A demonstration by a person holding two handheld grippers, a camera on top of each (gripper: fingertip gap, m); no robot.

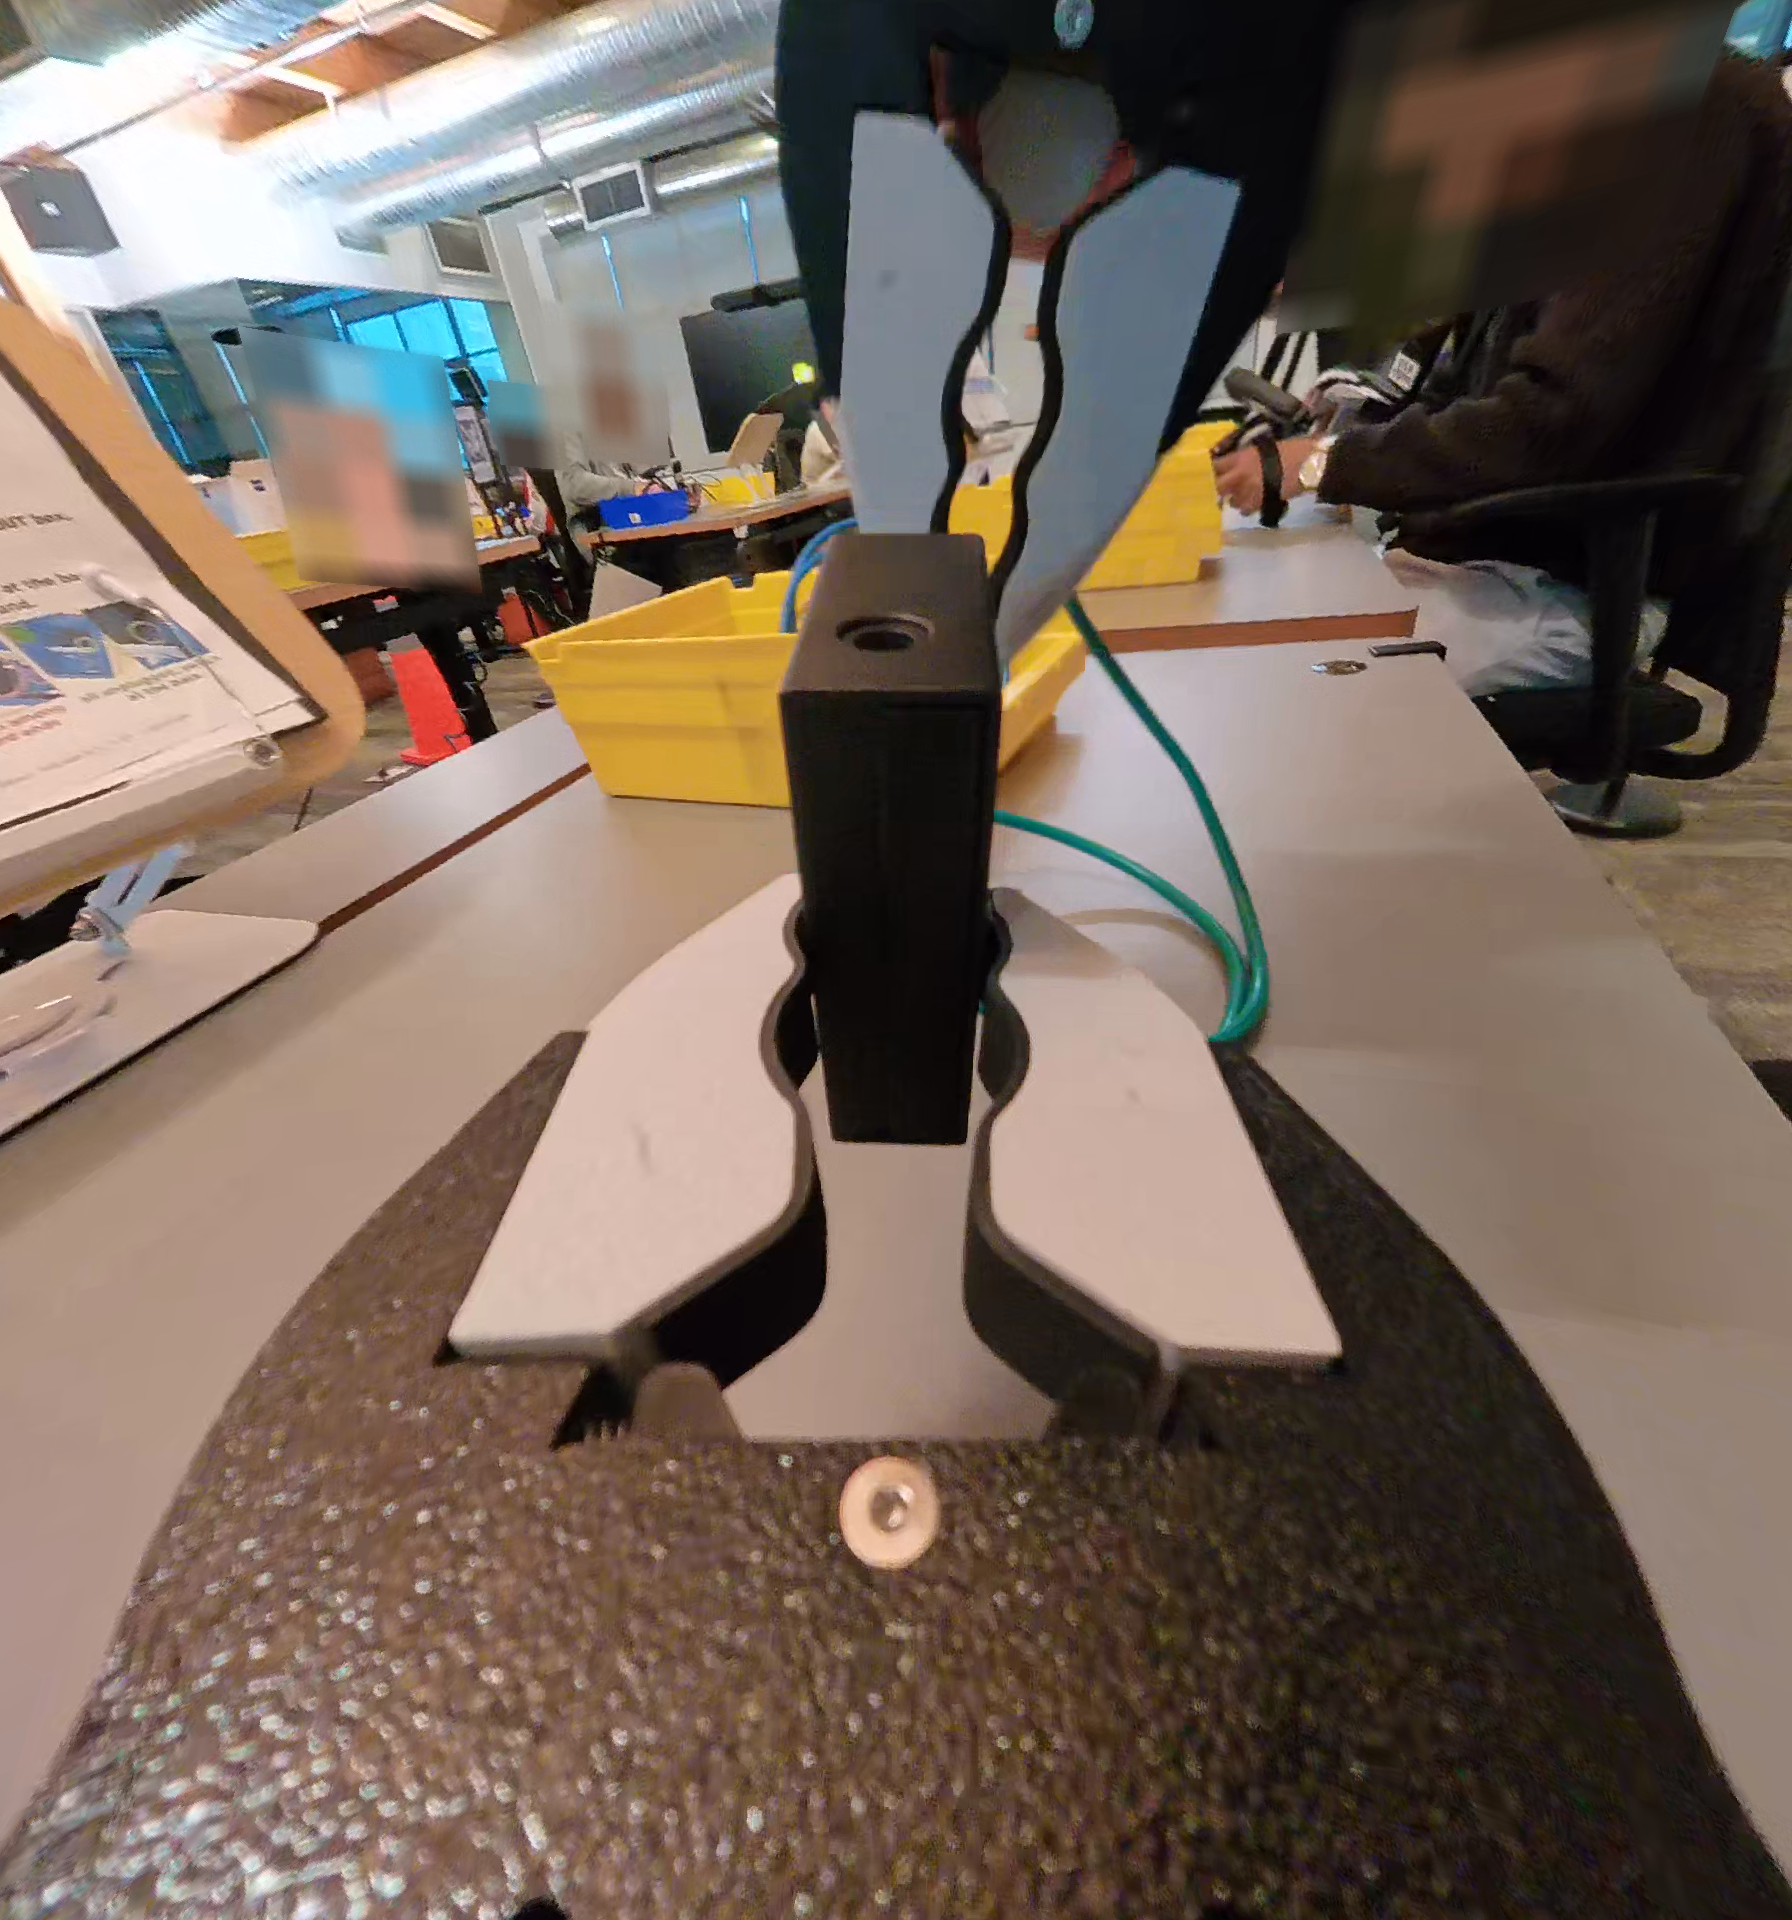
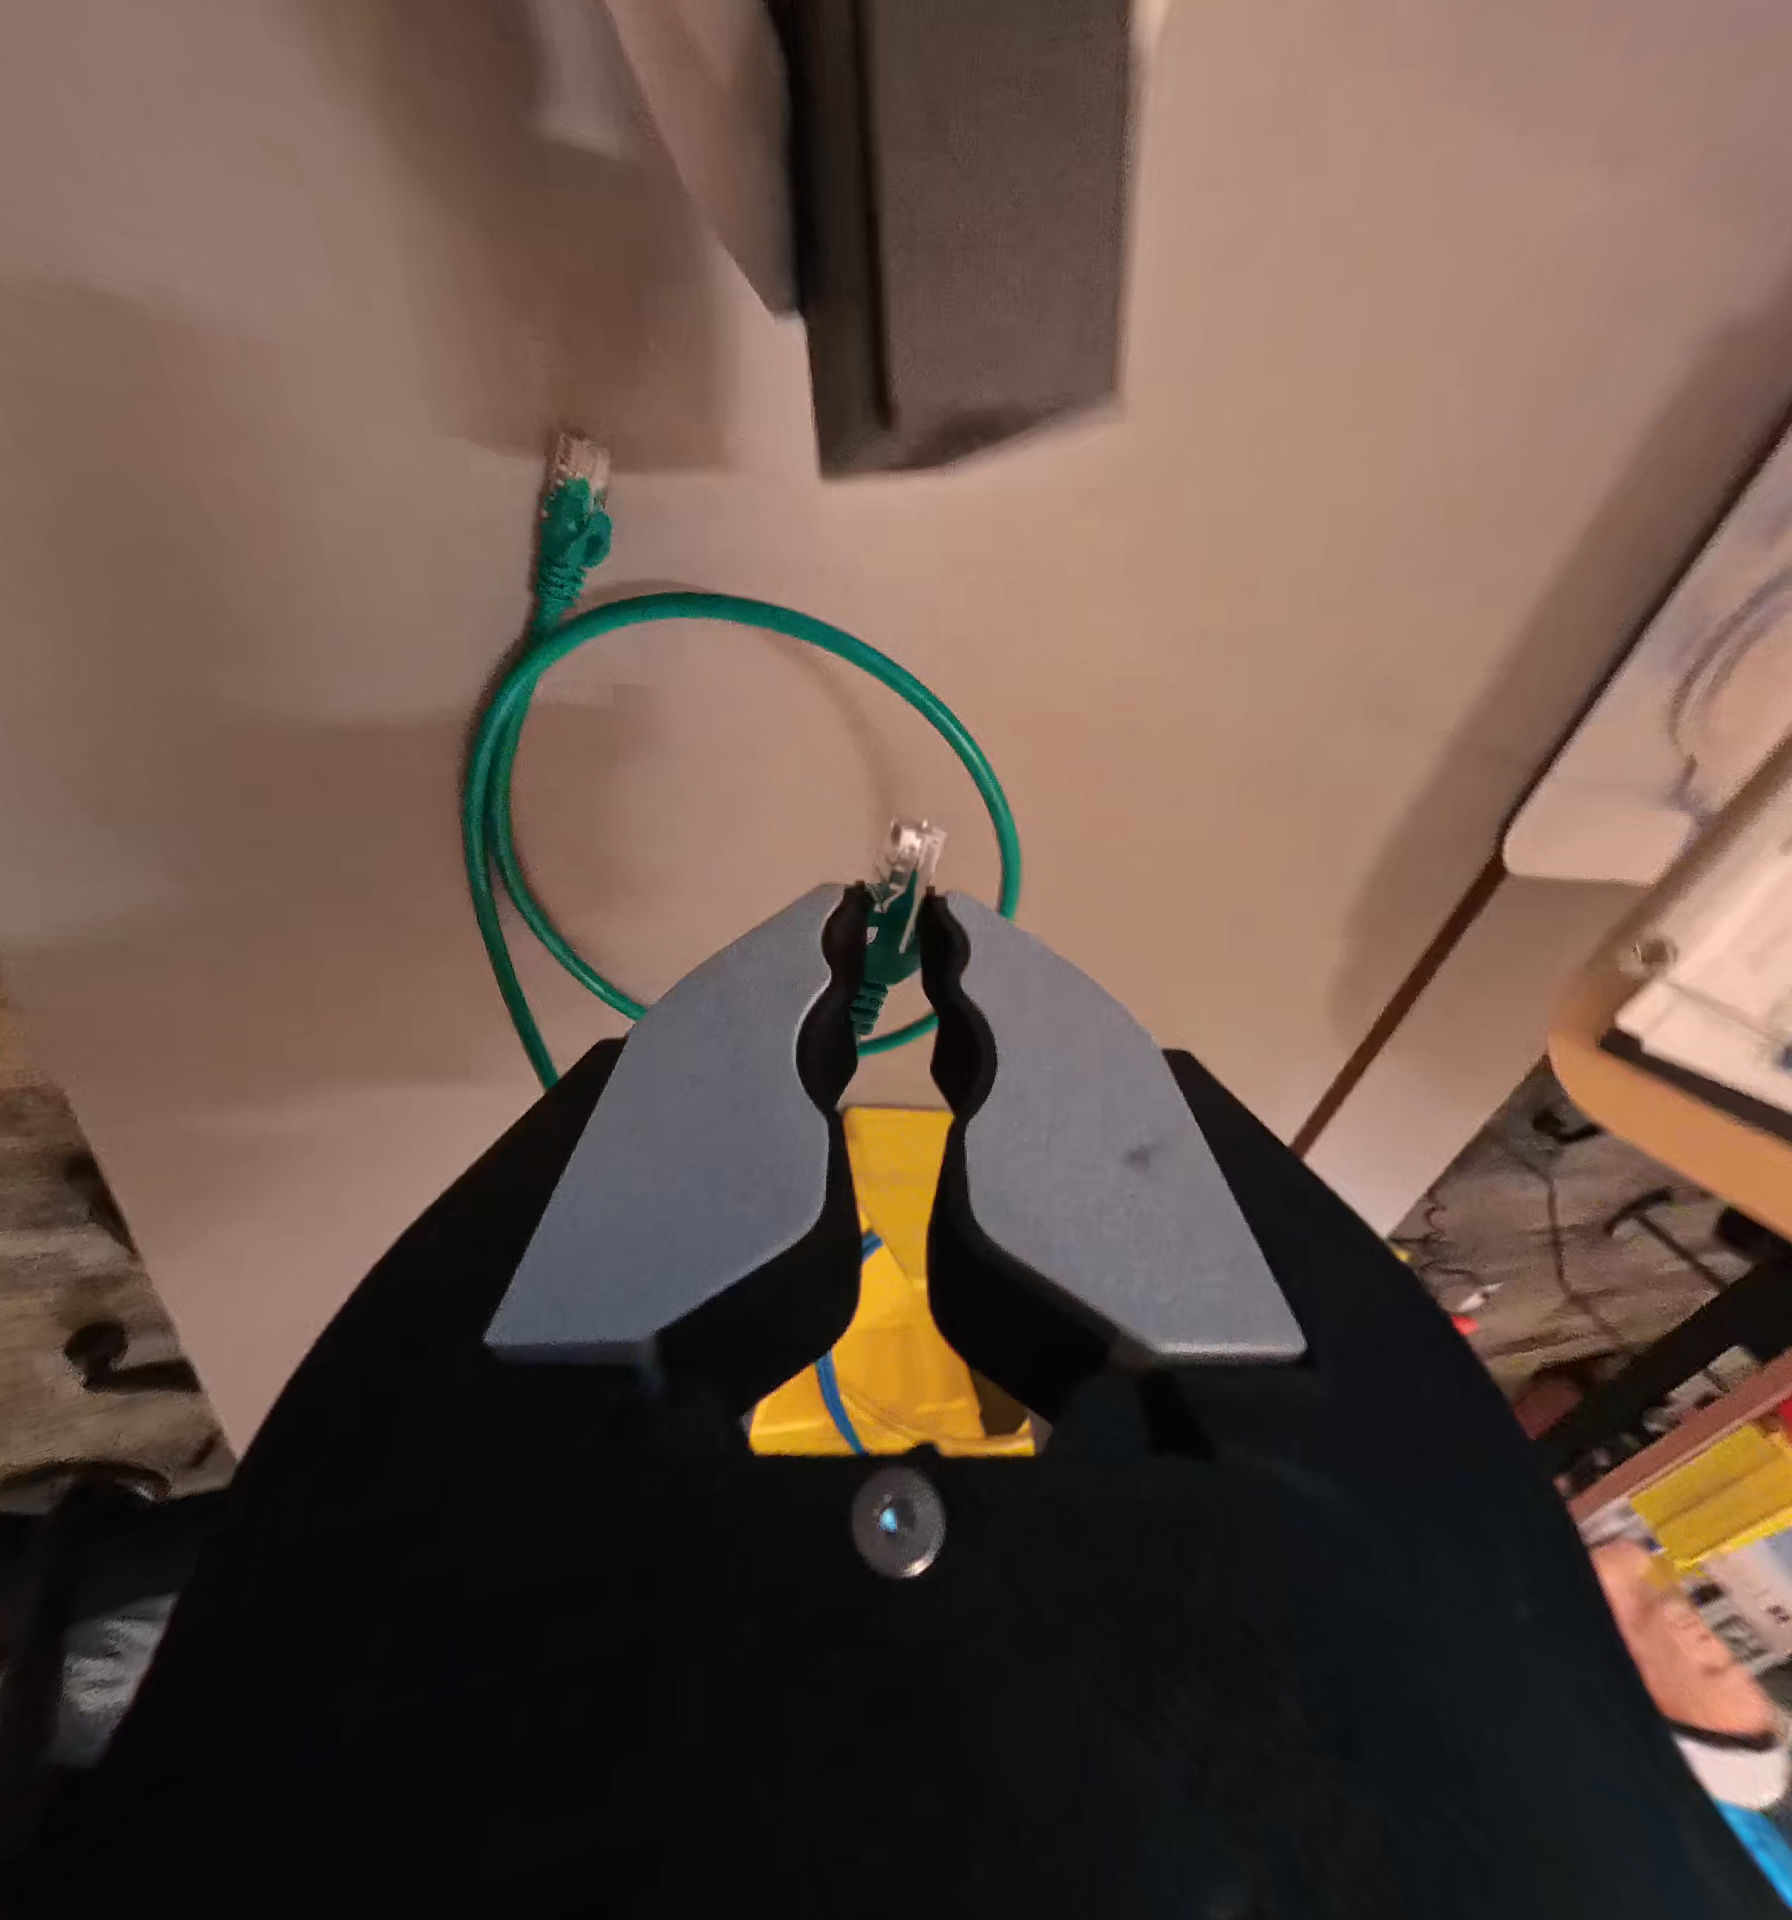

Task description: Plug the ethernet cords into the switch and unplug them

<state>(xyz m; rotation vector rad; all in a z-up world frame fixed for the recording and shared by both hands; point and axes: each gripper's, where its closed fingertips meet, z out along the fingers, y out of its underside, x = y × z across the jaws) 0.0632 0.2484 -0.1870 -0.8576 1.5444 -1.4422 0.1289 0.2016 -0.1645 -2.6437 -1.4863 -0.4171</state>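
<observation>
From above, right gripper [image 2: 893, 902] pinches green cord [image 2: 746, 623]; left gripper [image 1: 897, 951] clamps black switch [image 1: 892, 769].

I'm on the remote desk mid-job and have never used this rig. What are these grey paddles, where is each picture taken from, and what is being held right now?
There is no robot arm: a person holds one hand-held gripper in each hand, and each carries a camera looking forward along its two grey fingers.

Left wrist view: the left hand-held gripper is shut on the black switch, holding it upright above the brown table. The other gripper comes down from above, behind it. A yellow bin sits farther back, and a tilted instruction board stands at the left.

Right wrist view: this looks down at the table. The right hand-held gripper is shut on one plug of the green ethernet cord. The cord loops on the table; its other plug lies free.
</observation>
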